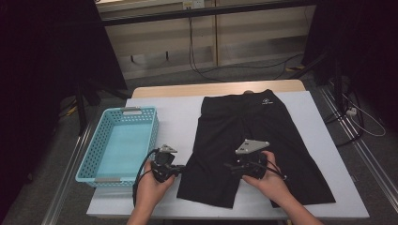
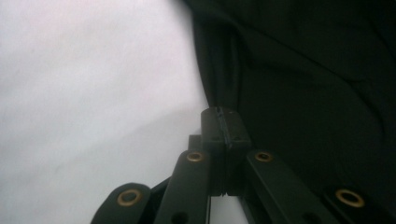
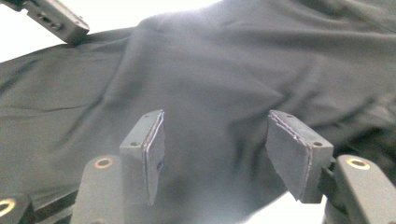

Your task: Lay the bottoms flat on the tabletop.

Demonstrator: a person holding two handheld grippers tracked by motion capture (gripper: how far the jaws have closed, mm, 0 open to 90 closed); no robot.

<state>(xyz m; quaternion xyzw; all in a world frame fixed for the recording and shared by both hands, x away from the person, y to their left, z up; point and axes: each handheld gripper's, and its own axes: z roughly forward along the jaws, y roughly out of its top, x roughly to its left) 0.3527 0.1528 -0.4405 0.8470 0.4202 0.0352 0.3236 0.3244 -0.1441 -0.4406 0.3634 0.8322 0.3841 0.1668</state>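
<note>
High view first, from the left: a turquoise basket (image 1: pixel 119 145) sits empty on the white table (image 1: pixel 178 112), near my left gripper (image 1: pixel 174 169). That gripper has its jaws pressed together at the left hem of the black shorts (image 1: pixel 248 140), which lie flat mid-table, waistband away from me; in the left gripper view the pads meet right at the cloth's edge, so I judge it pinches the hem. My right gripper (image 1: pixel 234 167) hovers over the shorts' middle, jaws spread wide with nothing between them (image 3: pixel 215 154). I judge that a fold is starting: next I need the right jaws to close on fabric, then both lift together.
</note>
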